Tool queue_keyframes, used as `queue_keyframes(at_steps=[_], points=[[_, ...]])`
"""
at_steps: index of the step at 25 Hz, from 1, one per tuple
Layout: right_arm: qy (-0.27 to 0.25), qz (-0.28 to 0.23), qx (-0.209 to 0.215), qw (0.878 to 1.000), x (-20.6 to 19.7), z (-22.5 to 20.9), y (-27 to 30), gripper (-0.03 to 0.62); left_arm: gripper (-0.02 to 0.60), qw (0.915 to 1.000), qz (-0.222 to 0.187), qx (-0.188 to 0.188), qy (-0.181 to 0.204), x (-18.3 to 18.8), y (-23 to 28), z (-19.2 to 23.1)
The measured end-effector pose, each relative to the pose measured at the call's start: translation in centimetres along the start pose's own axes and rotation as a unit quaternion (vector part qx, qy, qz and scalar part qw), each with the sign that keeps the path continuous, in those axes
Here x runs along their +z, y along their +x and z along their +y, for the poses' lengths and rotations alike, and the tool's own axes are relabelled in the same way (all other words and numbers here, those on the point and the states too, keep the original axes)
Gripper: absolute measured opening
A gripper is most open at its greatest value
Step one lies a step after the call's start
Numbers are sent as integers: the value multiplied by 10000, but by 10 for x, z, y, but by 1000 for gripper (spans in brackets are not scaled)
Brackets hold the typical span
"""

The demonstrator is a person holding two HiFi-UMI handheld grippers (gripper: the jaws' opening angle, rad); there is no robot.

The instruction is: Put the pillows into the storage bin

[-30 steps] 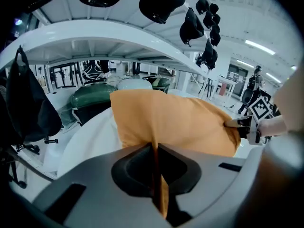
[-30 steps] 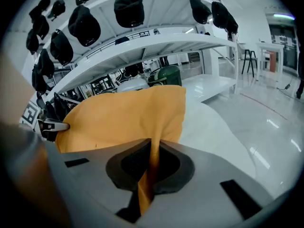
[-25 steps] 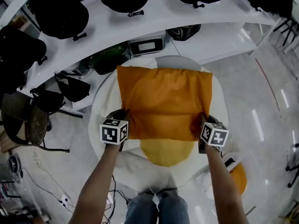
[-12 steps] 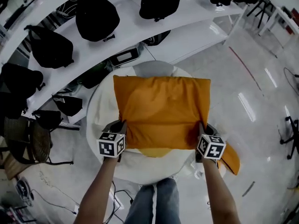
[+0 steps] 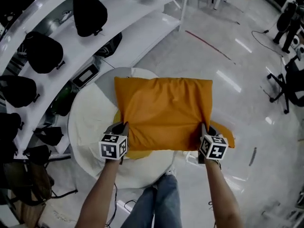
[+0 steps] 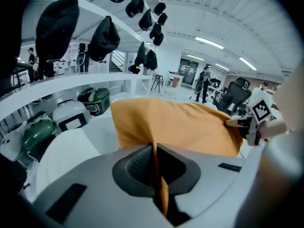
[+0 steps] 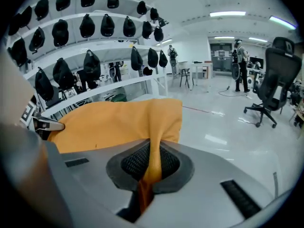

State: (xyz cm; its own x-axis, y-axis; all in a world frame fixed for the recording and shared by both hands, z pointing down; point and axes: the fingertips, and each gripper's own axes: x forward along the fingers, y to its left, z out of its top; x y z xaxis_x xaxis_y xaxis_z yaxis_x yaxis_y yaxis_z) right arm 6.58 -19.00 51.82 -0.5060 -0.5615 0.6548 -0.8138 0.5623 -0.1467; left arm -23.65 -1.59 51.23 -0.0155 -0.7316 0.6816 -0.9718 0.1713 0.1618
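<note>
A large orange pillow [image 5: 164, 110] hangs stretched between both grippers, above the right edge of a round white table [image 5: 88, 127]. My left gripper [image 5: 123, 126] is shut on its near left corner, with the cloth pinched between the pads [image 6: 154, 167]. Fabric from the near right corner is bunched in the shut right gripper [image 5: 203, 129], as the right gripper view shows [image 7: 149, 167]. A yellow pillow [image 5: 140, 152] peeks out from under the orange one on the table. Another orange piece [image 5: 224, 134] shows low beside the right gripper, over what looks like a clear bin [image 5: 240, 167] on the floor.
Curved white shelves [image 5: 118, 18] with several black bags [image 5: 88, 11] run along the left and back. Appliances [image 5: 85, 75] sit under the lowest shelf behind the table. Glossy floor [image 5: 228, 61] spreads to the right, with an office chair [image 5: 290, 87] at the far right.
The view has swung right. The held orange pillow now hangs over the table's right edge and the floor, farther from the shelves. Both grips are unchanged.
</note>
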Motion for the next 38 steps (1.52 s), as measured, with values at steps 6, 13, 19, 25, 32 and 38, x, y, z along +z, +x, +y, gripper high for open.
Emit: queue_keyframes(at_steps=[6,13,19,25,32,38], points=[[503,-134,-754,9958,-39,-95,-73,6,26,9953,149,-736,618,5,33,-104],[1025,-134,-1519,9830,-92,-198,-157,6,26,9828,316,-1447,1105,-2,62,-233],[1213,-57,-1821,9758,-133,-282,-197,6,26,9755,490,-1693,1314,-22,90,-330],[1301,61,-1965,9718,-170,-360,-212,8,26,9729,659,-1738,1374,-50,123,-405],[1420,338,-2013,9686,-217,-426,-213,8,26,9696,894,-1740,1467,-89,165,-468],[1462,516,-2075,9659,-256,-460,-197,8,26,9677,1093,-1721,1485,-124,201,-490]])
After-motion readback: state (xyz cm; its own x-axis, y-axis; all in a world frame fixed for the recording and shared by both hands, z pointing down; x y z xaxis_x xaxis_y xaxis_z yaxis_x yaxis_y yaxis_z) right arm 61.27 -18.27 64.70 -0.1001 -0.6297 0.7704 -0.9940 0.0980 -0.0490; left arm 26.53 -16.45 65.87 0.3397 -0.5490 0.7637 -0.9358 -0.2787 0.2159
